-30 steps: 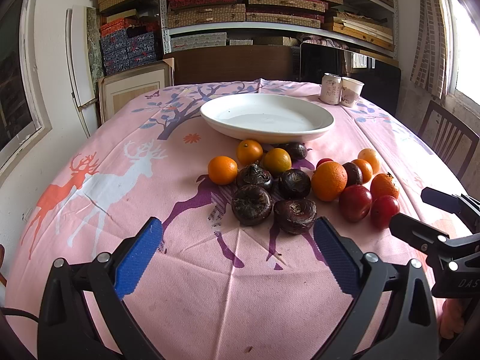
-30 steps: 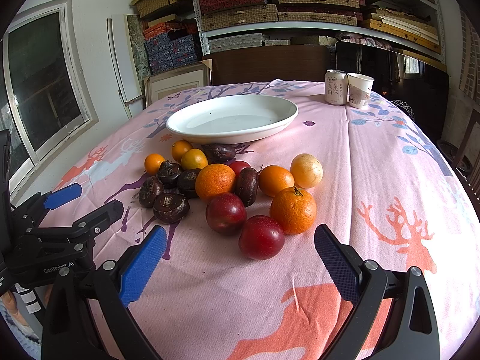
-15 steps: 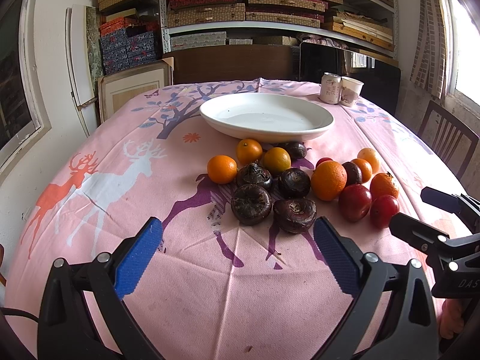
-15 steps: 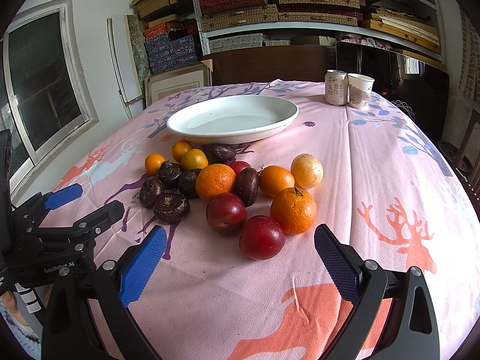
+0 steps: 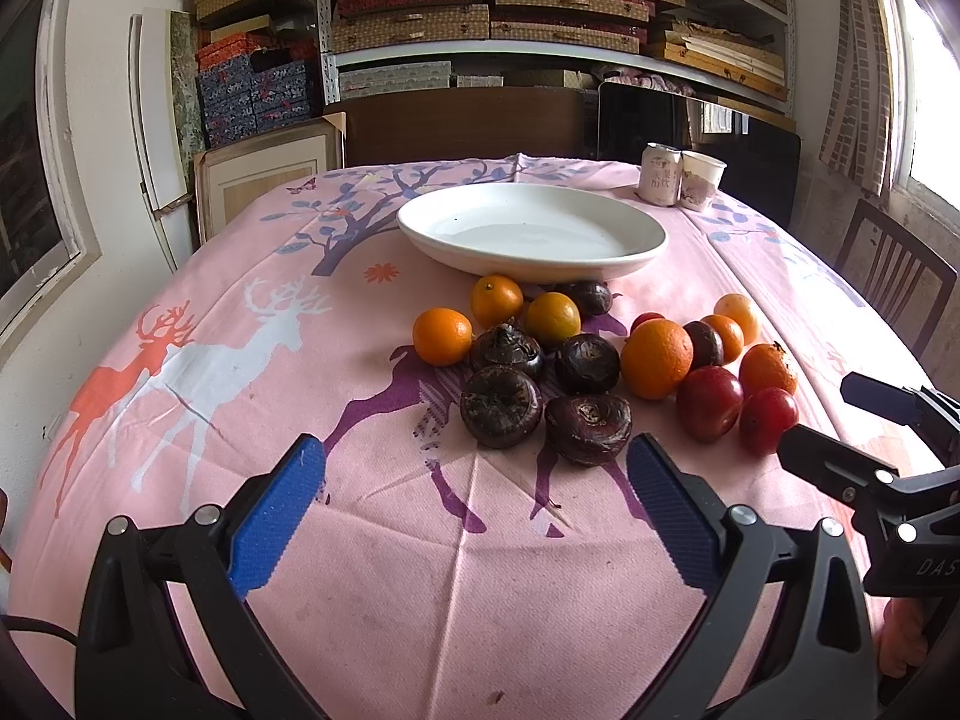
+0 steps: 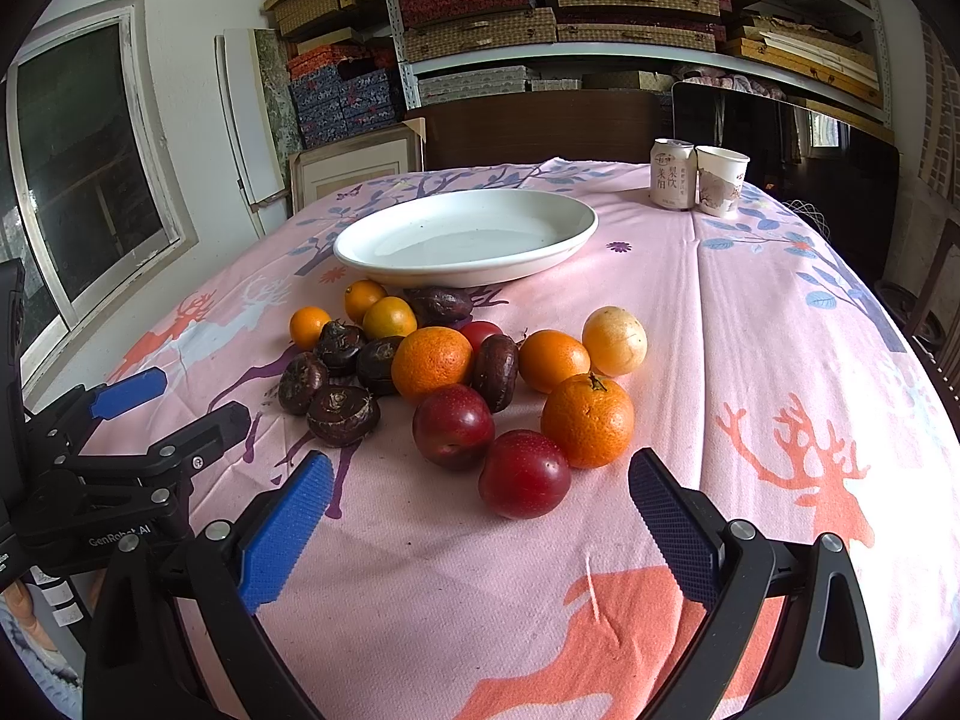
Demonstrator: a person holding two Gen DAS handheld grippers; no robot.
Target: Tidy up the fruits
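A white oval dish (image 5: pixel 651 240) (image 6: pixel 576 234) stands empty at the far middle of the pink tablecloth. In front of it lies a cluster of fruit: several oranges (image 5: pixel 655 358) (image 6: pixel 588 420), dark brown water chestnuts (image 5: pixel 501 406) (image 6: pixel 343 414) and red plums (image 5: pixel 710 402) (image 6: pixel 524 473). My left gripper (image 5: pixel 474 501) is open and empty, just short of the chestnuts. My right gripper (image 6: pixel 480 510) is open and empty, just short of the nearest plum. Each gripper shows at the edge of the other's view.
A drink can (image 6: pixel 673 173) and a paper cup (image 6: pixel 721 180) stand at the far right of the table. A wooden chair (image 5: pixel 894 276) is at the right side. Shelves with stacked boxes (image 5: pixel 480 18) are behind the table.
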